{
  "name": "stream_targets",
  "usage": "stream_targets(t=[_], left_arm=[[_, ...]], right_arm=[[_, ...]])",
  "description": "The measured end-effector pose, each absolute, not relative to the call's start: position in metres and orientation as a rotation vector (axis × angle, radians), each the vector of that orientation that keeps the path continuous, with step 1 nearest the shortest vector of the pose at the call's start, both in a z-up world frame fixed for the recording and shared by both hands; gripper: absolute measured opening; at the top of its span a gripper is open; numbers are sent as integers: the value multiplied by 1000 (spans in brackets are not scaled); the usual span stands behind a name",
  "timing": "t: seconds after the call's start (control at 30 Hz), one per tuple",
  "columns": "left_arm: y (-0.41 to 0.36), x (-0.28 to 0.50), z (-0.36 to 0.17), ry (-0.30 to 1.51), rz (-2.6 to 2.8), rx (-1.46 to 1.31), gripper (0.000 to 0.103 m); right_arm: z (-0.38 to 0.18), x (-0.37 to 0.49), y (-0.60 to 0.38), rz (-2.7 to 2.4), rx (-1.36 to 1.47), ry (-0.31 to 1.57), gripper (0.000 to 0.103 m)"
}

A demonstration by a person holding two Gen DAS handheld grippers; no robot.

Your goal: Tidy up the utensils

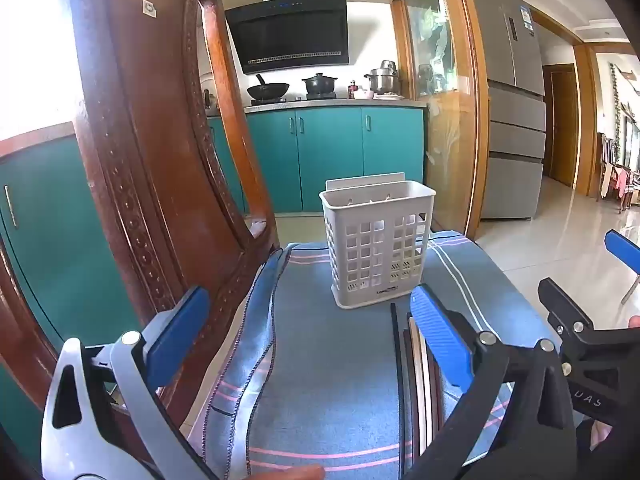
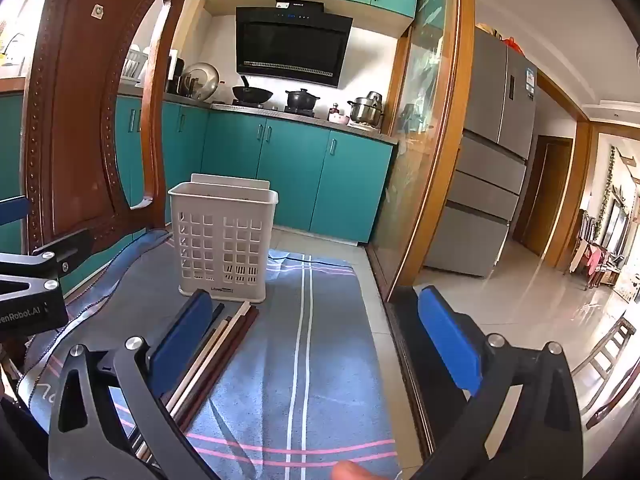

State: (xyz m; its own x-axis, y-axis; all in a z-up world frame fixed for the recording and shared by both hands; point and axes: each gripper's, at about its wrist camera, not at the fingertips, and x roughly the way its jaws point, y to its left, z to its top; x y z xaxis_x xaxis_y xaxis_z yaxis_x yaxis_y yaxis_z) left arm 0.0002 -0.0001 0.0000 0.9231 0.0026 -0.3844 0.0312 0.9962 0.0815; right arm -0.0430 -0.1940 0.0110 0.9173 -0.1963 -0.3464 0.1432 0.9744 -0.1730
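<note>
Both grippers released, fingers spread wide, holding nothing. Left gripper (image 1: 308, 340): chopsticks (image 1: 416, 364) lie just inside its right finger (image 1: 440, 340). Right gripper (image 2: 320, 344): the same bundle lies beside its left finger (image 2: 184, 336), so neither is clearly nearer. Long axis points at the basket (image 2: 222, 240), ends just short of its base. Count: one basket; about five or six sticks, partly hidden.

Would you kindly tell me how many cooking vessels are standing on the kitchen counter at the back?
3: a black wok on the left, a black lidded pot in the middle, a steel pot on the right. Others may be hidden.
</note>
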Motion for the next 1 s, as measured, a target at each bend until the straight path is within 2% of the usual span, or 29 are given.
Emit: stream_targets(t=[1.0], left_arm=[[8, 2, 3, 378, -8, 69, 100]], right_arm=[[12, -42, -189, -160, -140, 362, 101]])
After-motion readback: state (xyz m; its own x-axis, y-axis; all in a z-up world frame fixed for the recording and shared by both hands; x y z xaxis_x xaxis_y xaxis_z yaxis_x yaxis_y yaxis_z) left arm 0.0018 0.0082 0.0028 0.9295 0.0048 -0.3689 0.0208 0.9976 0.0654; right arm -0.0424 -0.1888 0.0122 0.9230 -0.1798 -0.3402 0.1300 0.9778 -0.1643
